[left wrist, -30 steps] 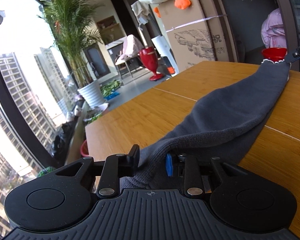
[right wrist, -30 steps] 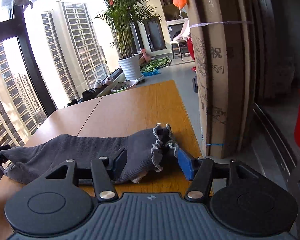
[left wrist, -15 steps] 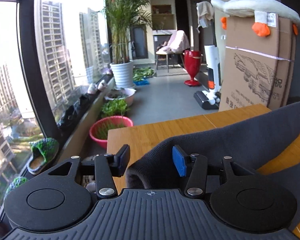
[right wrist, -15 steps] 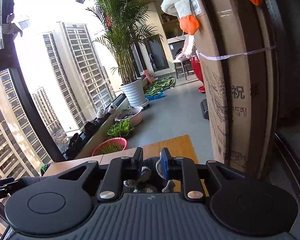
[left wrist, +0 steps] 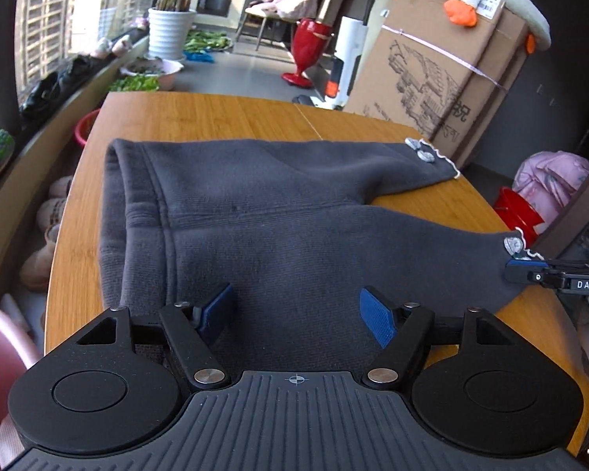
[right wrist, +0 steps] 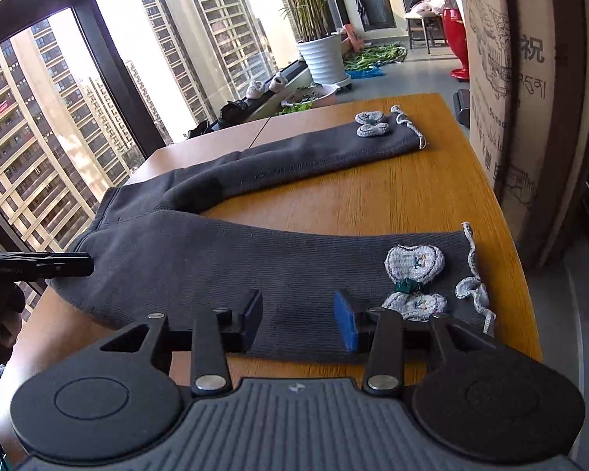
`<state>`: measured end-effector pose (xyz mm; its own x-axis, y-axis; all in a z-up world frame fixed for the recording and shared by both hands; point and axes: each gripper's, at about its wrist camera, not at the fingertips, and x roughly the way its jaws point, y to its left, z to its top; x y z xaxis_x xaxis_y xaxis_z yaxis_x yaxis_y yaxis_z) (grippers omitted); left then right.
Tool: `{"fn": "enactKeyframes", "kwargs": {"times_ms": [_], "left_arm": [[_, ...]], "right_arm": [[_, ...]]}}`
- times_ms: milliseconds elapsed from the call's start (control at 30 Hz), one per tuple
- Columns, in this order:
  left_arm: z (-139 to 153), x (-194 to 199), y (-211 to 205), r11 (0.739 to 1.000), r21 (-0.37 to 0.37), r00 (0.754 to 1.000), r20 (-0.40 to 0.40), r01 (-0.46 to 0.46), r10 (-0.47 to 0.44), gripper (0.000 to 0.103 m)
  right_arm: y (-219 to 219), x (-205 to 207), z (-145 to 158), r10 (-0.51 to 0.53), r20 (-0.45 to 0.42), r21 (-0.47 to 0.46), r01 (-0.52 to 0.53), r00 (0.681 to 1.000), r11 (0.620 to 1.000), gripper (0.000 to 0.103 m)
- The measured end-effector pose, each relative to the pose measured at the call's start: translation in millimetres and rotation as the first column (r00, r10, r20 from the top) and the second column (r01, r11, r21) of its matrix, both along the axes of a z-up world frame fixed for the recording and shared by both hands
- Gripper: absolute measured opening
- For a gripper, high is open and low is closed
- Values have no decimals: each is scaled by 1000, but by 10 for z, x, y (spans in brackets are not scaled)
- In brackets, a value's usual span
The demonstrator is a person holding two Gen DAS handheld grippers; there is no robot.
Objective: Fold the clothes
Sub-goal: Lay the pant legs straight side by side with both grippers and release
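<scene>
Dark grey trousers lie spread flat on the wooden table, legs apart, with pale knitted bows at the cuffs. My left gripper is open and empty, just above the near waist end. My right gripper is open and empty over the near leg by its cuff. The right gripper shows in the left wrist view at the near cuff. The left gripper shows in the right wrist view at the waist edge.
A tall cardboard box stands past the table's far right edge. A red stool and pink bundle sit right of the table. Windows, a potted palm and shoes line the left side.
Both grippers held the trousers lifted; now the trousers lie flat on the table, both grippers have opened and let go, and both have drawn back to the near edge.
</scene>
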<state>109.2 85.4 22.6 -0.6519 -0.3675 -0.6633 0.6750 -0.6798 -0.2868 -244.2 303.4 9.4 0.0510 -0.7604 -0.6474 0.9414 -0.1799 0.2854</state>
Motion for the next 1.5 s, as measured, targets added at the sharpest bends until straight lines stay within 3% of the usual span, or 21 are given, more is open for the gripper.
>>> {"fn": "enactKeyframes", "kwargs": {"times_ms": [133,267,367,500,733,867,967,1067,1167,1267,1500], "left_arm": [[-45,-145,-141,1000,-18,999,-33,-15,14,77],[-68,-341,-317,999,-52,999,-32,-6,5,85],[-34,-427,-435,999,-45,1000,-17,-9,8,85],[-15,-450,-555,999,5,998,-58,-38,38,88],[18,-490,-764,992,94,988,-125,-83,94,94],[-56,-400,-800,993,101,984,-156,-68,83,94],[-66,-464,-826,993,98,983,-163,-68,83,95],[-10,-521,-758,995,63,987,-137,-72,80,96],[95,-480,-472,999,-13,994,-108,-37,36,97],[88,-415,-199,1000,-20,997,-71,-21,19,98],[-41,-312,-51,997,-53,998,-47,-47,45,98]], "right_arm": [[-278,-27,-16,-16,-85,-13,15,996,1000,40],[-561,30,3,-20,-165,-3,20,986,1000,40],[-772,-64,141,-39,-132,-27,36,990,999,40],[-1137,-215,319,-104,-132,-84,93,986,992,40],[-1831,-480,26,-170,-132,3,172,977,985,40],[-1676,-558,-3,-149,-135,14,152,980,988,40],[-1562,-520,9,-155,-213,32,166,965,986,39],[-1275,-448,102,-186,-268,-53,178,945,983,40],[-782,-324,194,-150,-249,-112,125,957,986,51],[-413,-154,137,-86,-237,-88,67,968,994,57],[-347,-86,-19,-66,-173,-38,60,983,997,59]]}}
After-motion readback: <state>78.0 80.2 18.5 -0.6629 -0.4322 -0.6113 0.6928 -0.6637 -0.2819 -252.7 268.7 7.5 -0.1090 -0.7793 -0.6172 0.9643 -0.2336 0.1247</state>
